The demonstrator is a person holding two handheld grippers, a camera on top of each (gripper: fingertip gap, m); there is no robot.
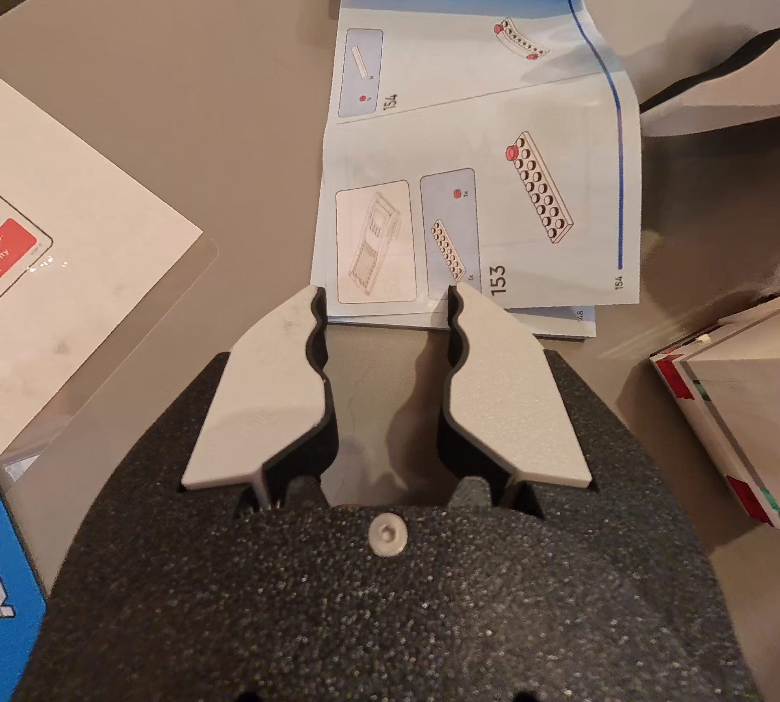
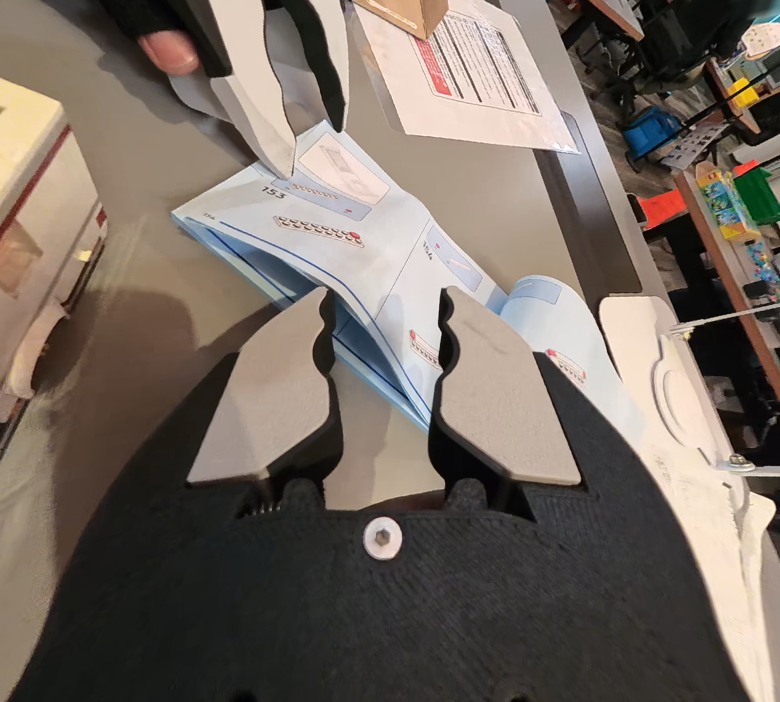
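Fingers (image 2: 278, 150) spread over grey table (image 2: 485, 196), cluttered workshop (image 2: 696, 48) behind.

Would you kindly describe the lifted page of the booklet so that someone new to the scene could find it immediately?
On the grey table lies an open pale-blue instruction booklet, between a white box and a laminated sheet. Its uppermost page arches clear of the stack beneath. Unlike the flat pages, its raised edge bears a thin dark-blue line and sits by the right gripper, whose jaws stand open.

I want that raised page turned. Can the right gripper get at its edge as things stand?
Probably yes. The right gripper is open at the arched page of the booklet, nothing between. The left gripper is at the far corner.
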